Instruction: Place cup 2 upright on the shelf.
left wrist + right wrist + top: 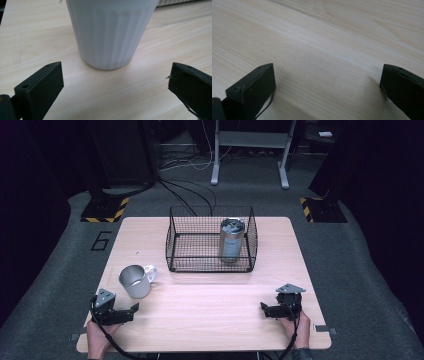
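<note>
Left tool [134, 308] agape just short of mug [135, 281]; bare tabletop [210, 305] alongside

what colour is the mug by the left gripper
White, with a metallic grey inside; the mug shows best in the high view.

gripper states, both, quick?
Left gripper: open, empty, jaws wide just short of the mug.
Right gripper: open, empty, over bare table.

Black grippers [134, 309], grey three-cornered plates
</note>
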Motion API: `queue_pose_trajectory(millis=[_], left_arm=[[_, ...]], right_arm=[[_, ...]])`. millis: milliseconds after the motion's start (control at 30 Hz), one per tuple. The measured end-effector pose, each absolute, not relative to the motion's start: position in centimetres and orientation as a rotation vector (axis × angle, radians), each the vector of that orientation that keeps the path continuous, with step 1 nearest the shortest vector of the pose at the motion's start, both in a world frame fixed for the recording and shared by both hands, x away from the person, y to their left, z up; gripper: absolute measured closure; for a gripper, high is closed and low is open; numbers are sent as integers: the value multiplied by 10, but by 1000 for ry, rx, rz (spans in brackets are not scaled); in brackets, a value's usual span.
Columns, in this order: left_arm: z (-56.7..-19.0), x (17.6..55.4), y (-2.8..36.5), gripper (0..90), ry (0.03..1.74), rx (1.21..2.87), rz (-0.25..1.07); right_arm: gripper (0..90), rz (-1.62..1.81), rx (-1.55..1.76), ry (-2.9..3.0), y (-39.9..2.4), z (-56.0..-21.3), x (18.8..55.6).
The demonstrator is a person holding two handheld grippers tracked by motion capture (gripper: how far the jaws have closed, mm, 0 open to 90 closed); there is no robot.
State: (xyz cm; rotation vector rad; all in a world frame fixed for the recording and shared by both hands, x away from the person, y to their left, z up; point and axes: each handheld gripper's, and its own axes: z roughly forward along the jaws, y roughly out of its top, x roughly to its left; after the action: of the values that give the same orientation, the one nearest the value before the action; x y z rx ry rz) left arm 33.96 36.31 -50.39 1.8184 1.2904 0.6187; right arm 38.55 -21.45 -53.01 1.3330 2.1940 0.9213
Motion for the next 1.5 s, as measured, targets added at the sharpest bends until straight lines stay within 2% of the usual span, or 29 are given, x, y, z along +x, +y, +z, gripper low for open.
queue_pose_trajectory(millis=[500, 1067, 1500], left_arm=[[-466, 371, 363, 0, 1201, 1792, 633], [-460, 400, 356, 36, 1174, 1816, 613], [-461, 407, 353, 52, 1166, 1843, 605]], right_arm=[[0, 919, 1341, 2190, -215, -530, 386], [0, 919, 1340, 2190, -215, -530, 386], [0, 924, 1347, 2186, -214, -530, 386]])
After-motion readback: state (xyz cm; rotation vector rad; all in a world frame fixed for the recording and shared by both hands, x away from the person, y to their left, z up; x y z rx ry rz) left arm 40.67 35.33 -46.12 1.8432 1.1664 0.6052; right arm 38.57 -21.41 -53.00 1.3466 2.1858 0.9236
